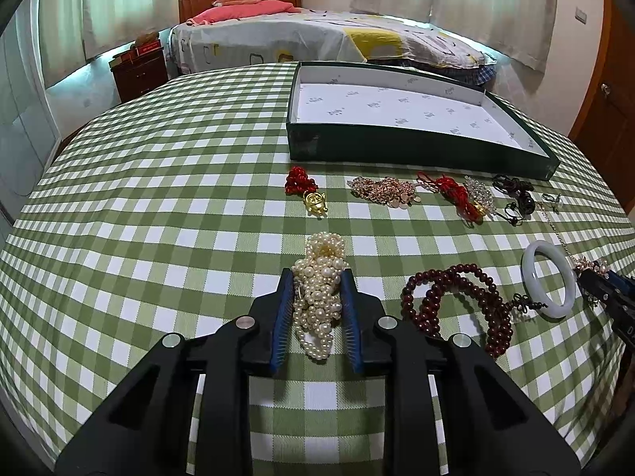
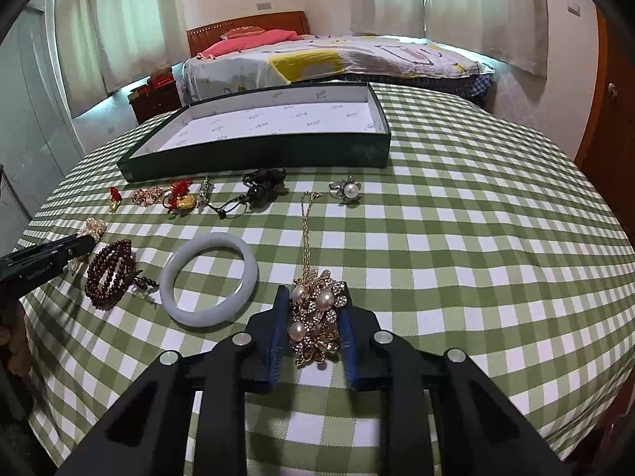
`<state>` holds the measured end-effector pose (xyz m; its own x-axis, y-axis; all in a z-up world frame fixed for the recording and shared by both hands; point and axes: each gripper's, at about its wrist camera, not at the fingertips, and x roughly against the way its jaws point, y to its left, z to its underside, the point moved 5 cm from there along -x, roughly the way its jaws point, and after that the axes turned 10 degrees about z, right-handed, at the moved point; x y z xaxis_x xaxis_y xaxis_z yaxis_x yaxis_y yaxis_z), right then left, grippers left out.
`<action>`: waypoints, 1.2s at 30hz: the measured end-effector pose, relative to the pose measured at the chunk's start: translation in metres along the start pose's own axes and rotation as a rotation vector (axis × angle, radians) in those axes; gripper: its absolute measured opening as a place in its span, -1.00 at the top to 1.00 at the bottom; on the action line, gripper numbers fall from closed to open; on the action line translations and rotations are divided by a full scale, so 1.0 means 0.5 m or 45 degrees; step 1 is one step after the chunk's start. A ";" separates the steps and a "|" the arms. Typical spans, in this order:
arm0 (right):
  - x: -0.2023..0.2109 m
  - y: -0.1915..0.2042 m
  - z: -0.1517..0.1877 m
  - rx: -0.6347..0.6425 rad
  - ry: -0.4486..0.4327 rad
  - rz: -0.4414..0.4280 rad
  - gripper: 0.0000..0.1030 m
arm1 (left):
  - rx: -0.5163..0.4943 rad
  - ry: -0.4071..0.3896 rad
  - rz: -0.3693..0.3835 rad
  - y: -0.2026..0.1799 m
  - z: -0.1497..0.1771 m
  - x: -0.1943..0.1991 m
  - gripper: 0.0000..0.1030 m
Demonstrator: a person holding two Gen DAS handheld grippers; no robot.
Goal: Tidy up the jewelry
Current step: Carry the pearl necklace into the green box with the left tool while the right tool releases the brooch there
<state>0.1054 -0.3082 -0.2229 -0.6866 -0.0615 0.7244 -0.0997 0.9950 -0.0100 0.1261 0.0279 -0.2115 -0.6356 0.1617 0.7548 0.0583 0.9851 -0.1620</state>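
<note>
My left gripper (image 1: 316,277) is shut on a heap of white pearl strands (image 1: 319,277) lying on the green checked cloth. My right gripper (image 2: 313,297) is shut on a gold flower pendant with pearls (image 2: 315,313); its thin chain (image 2: 305,230) trails away over the cloth. An open dark green box with white lining (image 1: 416,150) stands beyond, also in the right wrist view (image 2: 254,154). A jade bangle (image 2: 208,277) and dark red bead bracelet (image 2: 109,273) lie between the grippers.
A row of small pieces lies before the box: a red knot with gold charm (image 1: 307,192), a rose-gold chain heap (image 1: 383,190), a red cord charm (image 1: 456,194), black cord beads (image 2: 262,186), a pearl flower ring (image 2: 347,190). A bed (image 1: 317,35) stands behind the table.
</note>
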 end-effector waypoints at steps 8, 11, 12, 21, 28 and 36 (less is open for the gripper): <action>0.040 -0.007 -0.025 -0.011 -0.090 0.009 0.53 | 0.018 -0.024 0.012 -0.003 -0.004 0.016 0.58; 0.057 -0.007 -0.040 -0.017 -0.128 0.007 0.53 | 0.013 -0.045 0.016 -0.005 -0.010 0.029 0.58; 0.063 -0.007 -0.044 -0.017 -0.139 0.006 0.53 | 0.012 -0.050 0.018 -0.006 -0.012 0.034 0.58; 0.115 -0.001 -0.095 -0.020 -0.244 -0.016 0.53 | -0.002 -0.132 0.046 -0.029 -0.054 0.086 0.58; 0.158 -0.003 -0.155 -0.031 -0.348 -0.034 0.53 | -0.014 -0.219 0.068 -0.049 -0.111 0.125 0.58; 0.167 -0.005 -0.258 -0.035 -0.463 -0.064 0.53 | -0.059 -0.337 0.104 -0.086 -0.226 0.138 0.58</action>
<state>0.1411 -0.3056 -0.0738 -0.8928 -0.1298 0.4313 -0.1238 0.9914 0.0420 0.1668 0.0033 -0.0808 -0.8059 0.2257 0.5473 0.1487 0.9720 -0.1818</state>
